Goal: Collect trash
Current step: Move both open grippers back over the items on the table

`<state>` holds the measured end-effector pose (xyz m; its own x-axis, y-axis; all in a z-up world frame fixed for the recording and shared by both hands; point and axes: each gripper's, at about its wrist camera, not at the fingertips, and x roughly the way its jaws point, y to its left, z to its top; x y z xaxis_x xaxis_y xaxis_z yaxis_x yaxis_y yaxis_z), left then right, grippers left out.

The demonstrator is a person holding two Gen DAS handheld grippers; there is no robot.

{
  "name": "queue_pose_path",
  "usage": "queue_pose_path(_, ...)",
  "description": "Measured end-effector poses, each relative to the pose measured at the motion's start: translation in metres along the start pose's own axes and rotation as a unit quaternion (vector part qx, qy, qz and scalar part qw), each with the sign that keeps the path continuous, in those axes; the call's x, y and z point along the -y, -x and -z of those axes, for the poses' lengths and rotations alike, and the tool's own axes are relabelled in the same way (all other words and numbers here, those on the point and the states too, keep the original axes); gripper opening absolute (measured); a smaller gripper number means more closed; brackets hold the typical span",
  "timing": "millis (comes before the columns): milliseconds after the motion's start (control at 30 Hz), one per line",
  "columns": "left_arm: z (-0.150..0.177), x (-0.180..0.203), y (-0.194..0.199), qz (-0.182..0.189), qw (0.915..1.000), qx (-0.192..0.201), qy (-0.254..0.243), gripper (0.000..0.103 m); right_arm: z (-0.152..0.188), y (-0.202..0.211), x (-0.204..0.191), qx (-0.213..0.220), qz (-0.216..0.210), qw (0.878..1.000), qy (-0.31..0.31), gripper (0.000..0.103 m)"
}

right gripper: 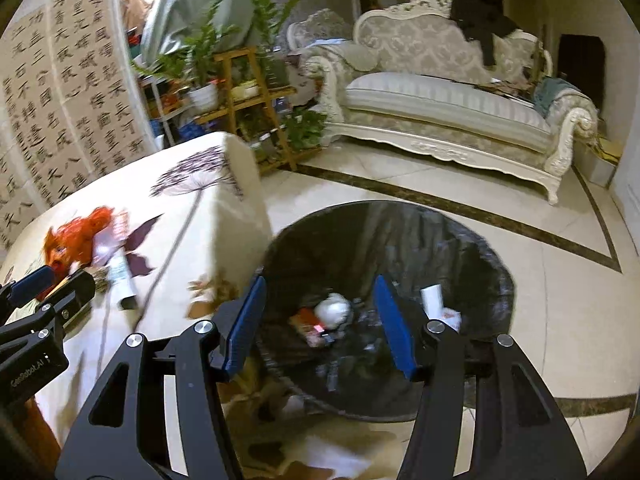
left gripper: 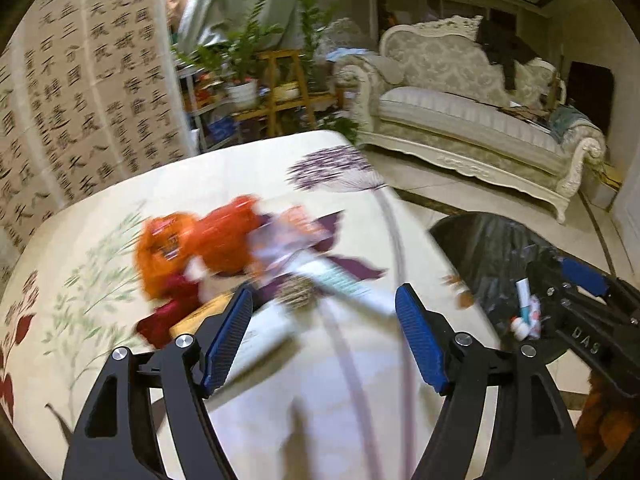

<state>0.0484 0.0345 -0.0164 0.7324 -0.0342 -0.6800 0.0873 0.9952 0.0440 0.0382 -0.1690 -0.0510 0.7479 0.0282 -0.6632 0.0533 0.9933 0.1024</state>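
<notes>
A pile of trash lies on the cloth-covered table (left gripper: 280,360): orange crumpled wrappers (left gripper: 200,248), a purple-white packet (left gripper: 288,236), a white tube (left gripper: 352,286) and a dark red wrapper (left gripper: 168,316). My left gripper (left gripper: 324,340) is open and empty, above the table just short of the pile. A bin lined with a black bag (right gripper: 472,264) stands on the floor beside the table, with several pieces of trash (right gripper: 332,312) inside. My right gripper (right gripper: 320,324) is open and empty above the bin. It also shows in the left wrist view (left gripper: 576,300).
A cream sofa (right gripper: 440,116) stands at the back. A wooden plant stand (right gripper: 248,96) with potted plants is behind the table. A calligraphy screen (left gripper: 80,100) stands at the left. The floor (right gripper: 560,280) is tiled.
</notes>
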Motion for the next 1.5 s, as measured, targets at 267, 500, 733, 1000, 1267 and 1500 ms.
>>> queue_pose_path(267,0.022,-0.060,0.001,-0.048,0.9977,-0.023,0.043,0.072,0.003,0.003,-0.044,-0.005,-0.032,0.999,0.034,0.055)
queue_pose_path(500,0.031,-0.084,0.001,-0.055,0.9958,-0.033,0.065,0.072,0.002,0.001,-0.073,-0.013,-0.050,0.997,0.058,0.055)
queue_pose_path(733,0.032,-0.089,-0.001,-0.042,0.9965,-0.038,0.062,0.072,-0.001,-0.004,-0.098,-0.018,-0.062,0.994,0.082,0.055)
queue_pose_path(1000,0.033,-0.103,-0.005,-0.050,0.9944,-0.050,0.079,0.072,0.000,-0.004,-0.106,-0.021,-0.067,0.994,0.085,0.055)
queue_pose_path(1267,0.036,-0.117,-0.012,-0.062,0.9908,-0.077,0.092,0.072,0.000,-0.006,-0.104,-0.024,-0.068,0.994,0.083,0.055)
queue_pose_path(1500,0.039,-0.113,-0.014,-0.069,0.9902,-0.091,0.080,0.072,0.000,-0.004,-0.101,-0.020,-0.071,0.994,0.078,0.055)
